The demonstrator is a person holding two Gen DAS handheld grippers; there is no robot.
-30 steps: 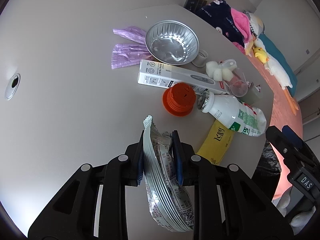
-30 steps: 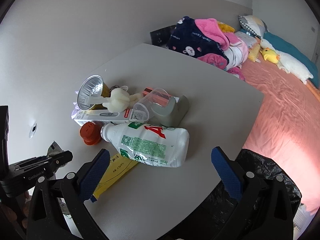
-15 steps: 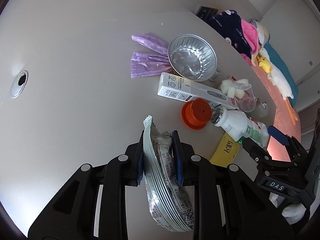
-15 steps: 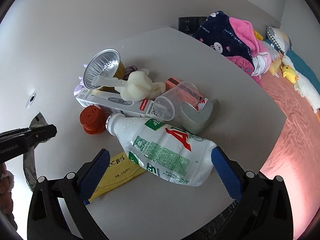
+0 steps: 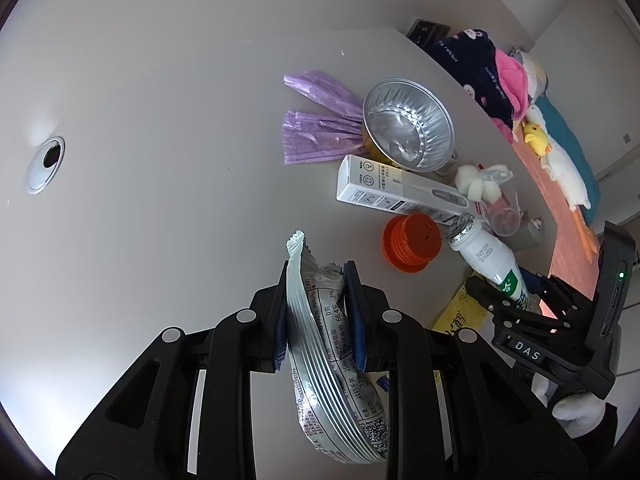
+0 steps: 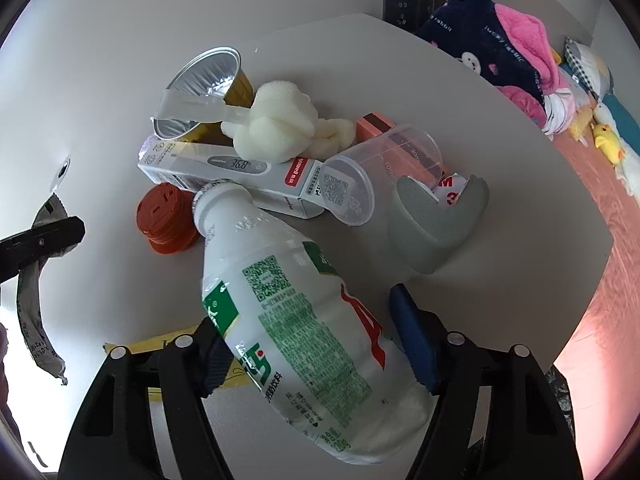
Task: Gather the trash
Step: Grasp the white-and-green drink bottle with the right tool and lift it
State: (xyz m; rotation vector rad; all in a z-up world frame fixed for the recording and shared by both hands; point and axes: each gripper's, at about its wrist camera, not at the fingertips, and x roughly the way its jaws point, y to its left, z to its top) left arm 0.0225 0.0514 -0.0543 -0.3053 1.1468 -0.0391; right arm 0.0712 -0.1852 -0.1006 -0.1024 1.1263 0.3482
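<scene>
My left gripper (image 5: 316, 280) is shut on a silver snack wrapper (image 5: 328, 352) and holds it above the white table (image 5: 160, 140). My right gripper (image 6: 304, 320) has its jaws wide apart on either side of a white plastic bottle (image 6: 296, 312) with a green label that lies on its side. The pads sit close to the bottle; I cannot tell if they touch it. The bottle also shows in the left wrist view (image 5: 488, 256), with the right gripper (image 5: 520, 292) over it. The wrapper hangs at the left edge of the right wrist view (image 6: 32, 312).
On the table lie an orange lid (image 6: 168, 220), a white thermometer box (image 6: 240, 176), a foil cup (image 6: 204, 88), a foam sponge (image 6: 276, 128), a clear measuring cup (image 6: 372, 180), a grey tape holder (image 6: 436, 220), purple bags (image 5: 320, 124) and a yellow packet (image 5: 460, 312). A bed with clothes (image 6: 520, 48) stands beyond.
My right gripper has moved forward and down until the bottle lies between its open fingers. My left gripper has kept hold of the wrapper and drawn back from the pile.
</scene>
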